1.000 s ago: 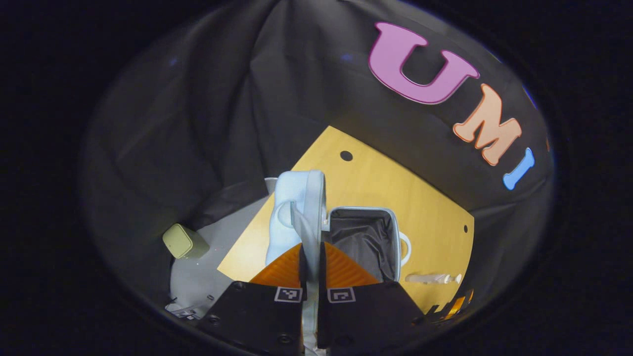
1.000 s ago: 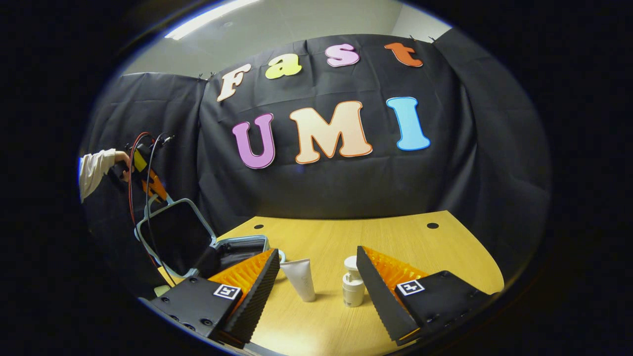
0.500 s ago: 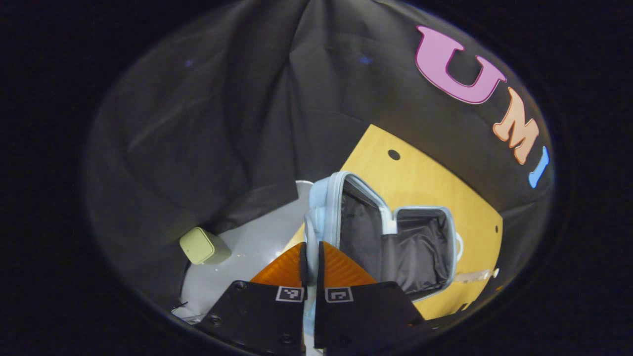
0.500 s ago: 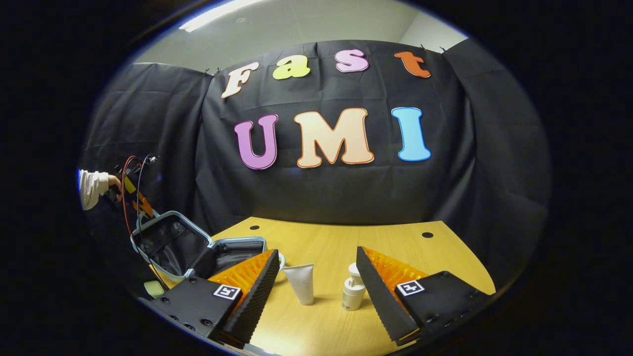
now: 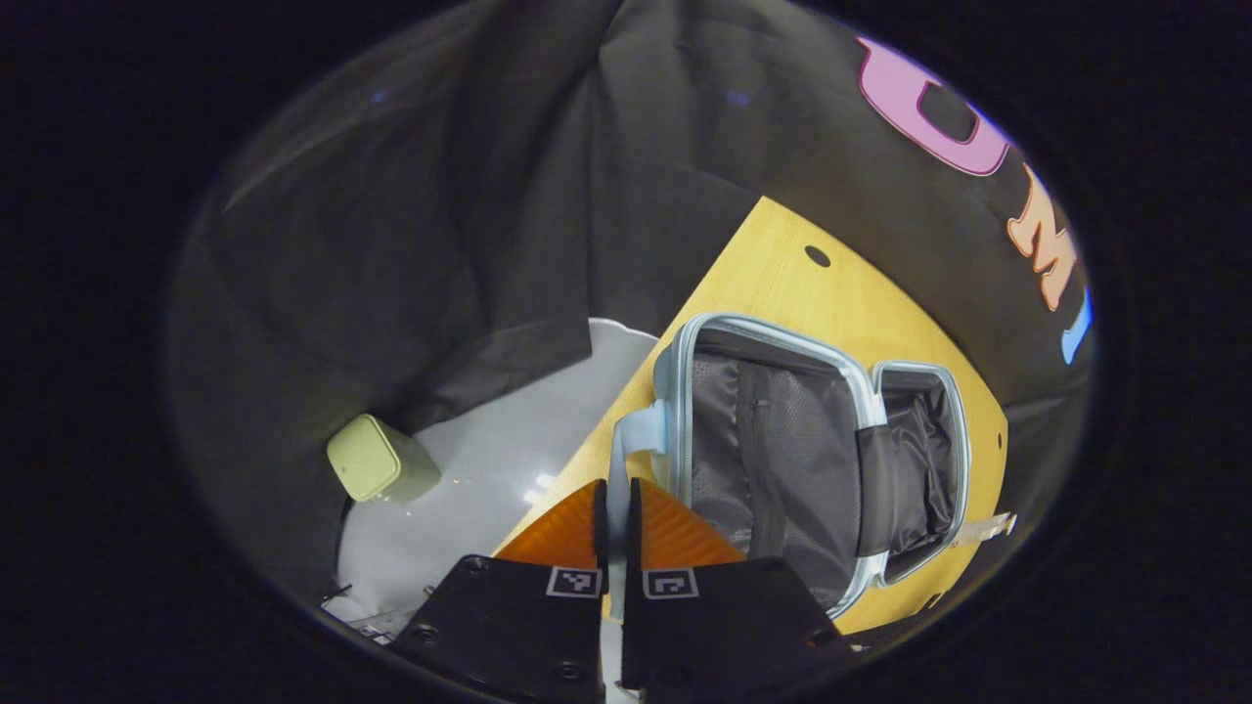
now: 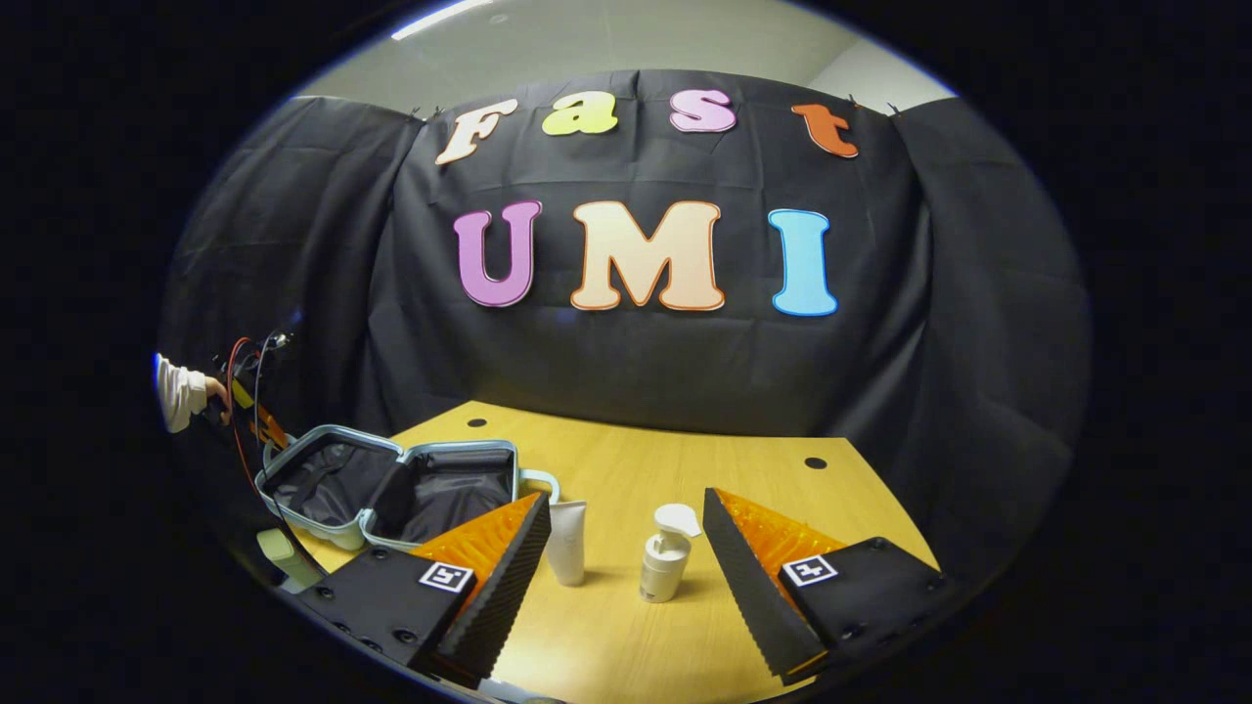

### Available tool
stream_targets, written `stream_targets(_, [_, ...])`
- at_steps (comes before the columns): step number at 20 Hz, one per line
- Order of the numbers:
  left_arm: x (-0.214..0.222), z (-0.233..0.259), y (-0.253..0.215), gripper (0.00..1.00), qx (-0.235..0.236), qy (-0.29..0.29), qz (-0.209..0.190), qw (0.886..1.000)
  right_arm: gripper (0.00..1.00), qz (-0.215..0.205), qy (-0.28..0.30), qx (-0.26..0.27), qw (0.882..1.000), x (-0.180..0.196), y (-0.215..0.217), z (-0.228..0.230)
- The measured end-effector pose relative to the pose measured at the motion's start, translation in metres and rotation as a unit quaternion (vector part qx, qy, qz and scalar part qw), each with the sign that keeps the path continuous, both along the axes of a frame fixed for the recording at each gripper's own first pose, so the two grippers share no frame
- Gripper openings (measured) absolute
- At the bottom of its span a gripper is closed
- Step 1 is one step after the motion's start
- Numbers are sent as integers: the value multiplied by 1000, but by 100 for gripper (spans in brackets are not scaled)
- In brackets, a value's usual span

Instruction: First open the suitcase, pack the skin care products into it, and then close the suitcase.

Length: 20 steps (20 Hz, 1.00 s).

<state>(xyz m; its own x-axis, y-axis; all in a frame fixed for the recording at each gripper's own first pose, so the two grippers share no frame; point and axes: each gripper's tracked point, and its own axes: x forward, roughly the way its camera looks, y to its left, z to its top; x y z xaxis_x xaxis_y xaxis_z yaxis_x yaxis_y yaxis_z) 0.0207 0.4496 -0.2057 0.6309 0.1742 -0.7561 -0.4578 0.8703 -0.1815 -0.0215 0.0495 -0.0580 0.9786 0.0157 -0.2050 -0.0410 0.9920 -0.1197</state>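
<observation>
The light blue suitcase lies open on the wooden table, its dark-lined lid folded out nearly flat beside the base. My left gripper is shut on the lid's pale blue handle at the table's edge. In the right gripper view the open suitcase sits at the left, with the left gripper and a sleeved hand behind it. My right gripper hangs open over the table, empty. A white tube and a white pump bottle stand upright ahead between its fingers.
A pale green box stands on the grey floor beside the table, and shows as the green box below the suitcase. The tabletop has small round cable holes near its far edge. Black cloth walls close the booth.
The suitcase lid has swung from upright down to nearly flat, with my left gripper following it outward and lower. The right gripper has dipped slightly toward the tube and bottle.
</observation>
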Motion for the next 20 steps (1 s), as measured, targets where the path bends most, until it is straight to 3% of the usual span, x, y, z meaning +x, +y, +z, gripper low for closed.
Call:
stream_targets(8, [7, -22, 3, 5, 24, 13, 13, 1000, 98, -6, 5, -4, 1000, 2, -13, -5])
stream_targets(13, [6, 28, 0, 100, 84, -37, 23, 995, 98, -1, 10, 5, 1000, 6, -18, -11])
stream_targets(16, [4, 78, -30, 97, 123, -91, 1, 988, 98, 4, 12, 12, 1000, 9, -23, -14])
stream_targets(20, [7, 135, -123, 96, 146, -168, -68, 972, 98, 10, 19, 23, 999, 12, -30, -24])
